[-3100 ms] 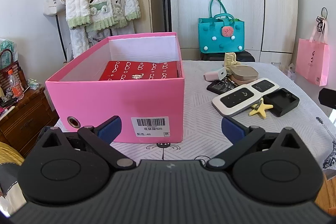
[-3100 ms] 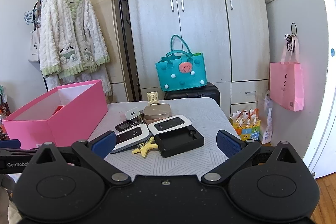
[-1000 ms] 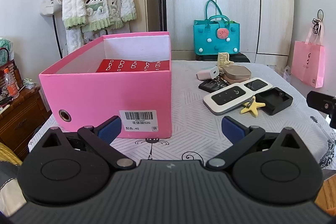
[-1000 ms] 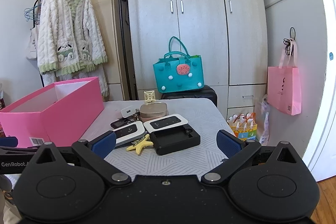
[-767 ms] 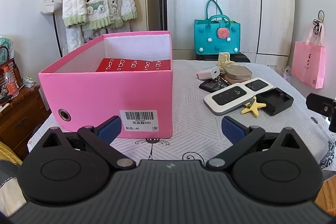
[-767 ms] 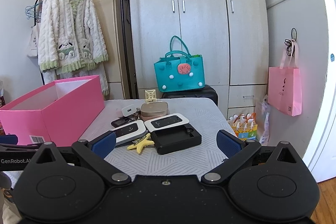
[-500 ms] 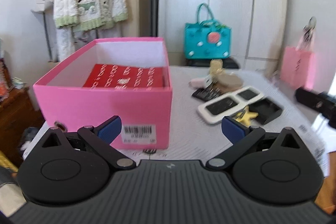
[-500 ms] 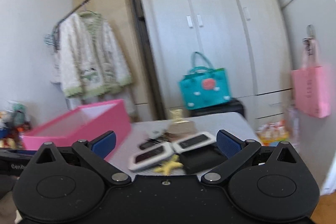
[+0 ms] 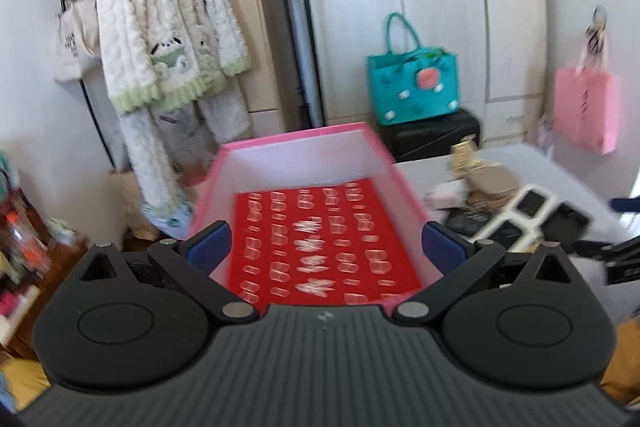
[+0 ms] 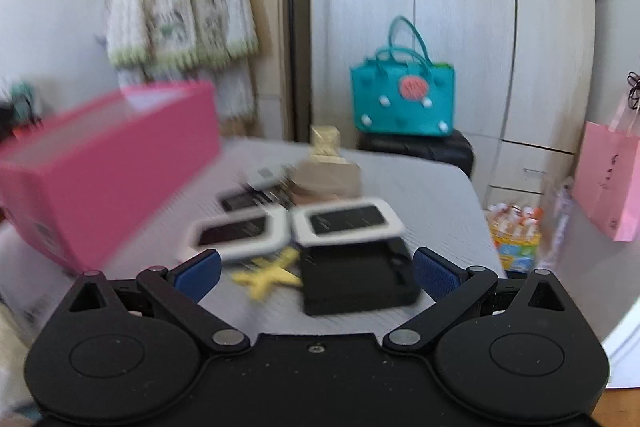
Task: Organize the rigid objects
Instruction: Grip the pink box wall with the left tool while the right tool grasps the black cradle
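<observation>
A pink box (image 9: 304, 143) stands on the table's left half, with a red patterned sheet (image 9: 320, 239) lying flat inside it. My left gripper (image 9: 324, 249) hangs open above the box's near end, nothing between its fingers. To the right lies a pile of small things: two white-framed devices (image 10: 344, 219), a black case (image 10: 356, 279), a yellow star (image 10: 268, 275), a tan case (image 10: 328, 179) and a cream hair clip (image 10: 326, 141). My right gripper (image 10: 316, 271) is open just before the black case and the star, holding nothing. Both views are blurred by motion.
The pink box (image 10: 100, 167) fills the left of the right wrist view. Behind the table stand a teal bag (image 10: 402, 99) on a black suitcase, pale wardrobe doors, and a coat rack with a fluffy robe (image 9: 168, 43). A pink paper bag (image 10: 608, 179) hangs at the right.
Both grippers have moved forward and upward fast. The left one now looks down into the pink box instead of facing its front wall. The right one has come close to the pile.
</observation>
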A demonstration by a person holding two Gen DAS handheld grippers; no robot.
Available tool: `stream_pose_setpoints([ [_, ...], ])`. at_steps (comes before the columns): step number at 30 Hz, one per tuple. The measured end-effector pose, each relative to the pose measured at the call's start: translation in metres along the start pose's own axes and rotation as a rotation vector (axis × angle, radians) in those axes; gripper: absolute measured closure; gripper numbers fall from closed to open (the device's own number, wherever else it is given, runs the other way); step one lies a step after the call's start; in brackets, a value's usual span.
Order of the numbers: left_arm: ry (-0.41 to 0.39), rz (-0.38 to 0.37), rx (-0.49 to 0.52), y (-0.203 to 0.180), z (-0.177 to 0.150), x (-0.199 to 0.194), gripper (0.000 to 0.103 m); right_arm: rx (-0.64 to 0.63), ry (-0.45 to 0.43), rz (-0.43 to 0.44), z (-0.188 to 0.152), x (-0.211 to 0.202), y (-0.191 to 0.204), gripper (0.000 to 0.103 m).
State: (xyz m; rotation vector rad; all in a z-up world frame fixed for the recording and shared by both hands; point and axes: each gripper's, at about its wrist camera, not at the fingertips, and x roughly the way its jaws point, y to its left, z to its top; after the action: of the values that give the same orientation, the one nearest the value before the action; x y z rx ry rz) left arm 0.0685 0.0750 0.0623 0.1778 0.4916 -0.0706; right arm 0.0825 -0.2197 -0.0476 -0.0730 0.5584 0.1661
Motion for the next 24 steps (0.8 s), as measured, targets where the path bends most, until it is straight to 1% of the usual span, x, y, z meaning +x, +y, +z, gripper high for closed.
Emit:
stream_pose_setpoints([
  [2,0.031,0.031,0.05,0.011,0.009,0.012,0.002,-0.008,0.057,-0.002,-0.003,0.012,-0.008,0.0],
  [4,0.069,0.052,0.087,0.02,0.017,0.024,0.003,-0.03,0.092,0.001,-0.005,0.02,-0.012,0.0],
  [6,0.104,0.057,0.103,0.031,0.025,0.038,0.003,-0.07,0.117,-0.003,-0.005,0.028,-0.014,0.0],
  [9,0.149,0.071,0.105,0.046,0.034,0.055,0.007,-0.103,0.142,0.007,-0.001,0.039,-0.018,0.0],
  [11,0.176,0.083,0.117,0.054,0.04,0.068,0.013,-0.09,0.159,0.022,0.001,0.048,-0.023,0.0],
  [13,0.195,0.108,0.131,0.061,0.043,0.079,0.014,-0.056,0.18,0.047,0.005,0.056,-0.029,0.0],
  [16,0.252,0.089,0.121,0.075,0.049,0.097,0.016,-0.009,0.199,0.073,0.008,0.067,-0.035,0.0],
  [18,0.291,0.087,0.118,0.083,0.05,0.108,0.027,0.005,0.202,0.087,0.01,0.069,-0.038,0.003],
  [19,0.304,0.099,0.128,0.086,0.05,0.113,0.034,-0.006,0.206,0.088,0.012,0.069,-0.037,0.01],
  [20,0.312,0.113,0.139,0.088,0.05,0.118,0.039,-0.01,0.219,0.091,0.015,0.07,-0.038,0.01],
  [21,0.324,0.123,0.151,0.091,0.049,0.122,0.041,-0.006,0.232,0.096,0.016,0.07,-0.039,0.01],
  [22,0.339,0.119,0.157,0.094,0.047,0.128,0.047,0.0,0.244,0.102,0.018,0.071,-0.041,0.01],
  [23,0.357,0.115,0.156,0.097,0.045,0.132,0.055,0.007,0.255,0.107,0.019,0.072,-0.043,0.01],
  [24,0.376,0.111,0.153,0.1,0.045,0.137,0.06,0.011,0.262,0.108,0.02,0.073,-0.044,0.01],
])
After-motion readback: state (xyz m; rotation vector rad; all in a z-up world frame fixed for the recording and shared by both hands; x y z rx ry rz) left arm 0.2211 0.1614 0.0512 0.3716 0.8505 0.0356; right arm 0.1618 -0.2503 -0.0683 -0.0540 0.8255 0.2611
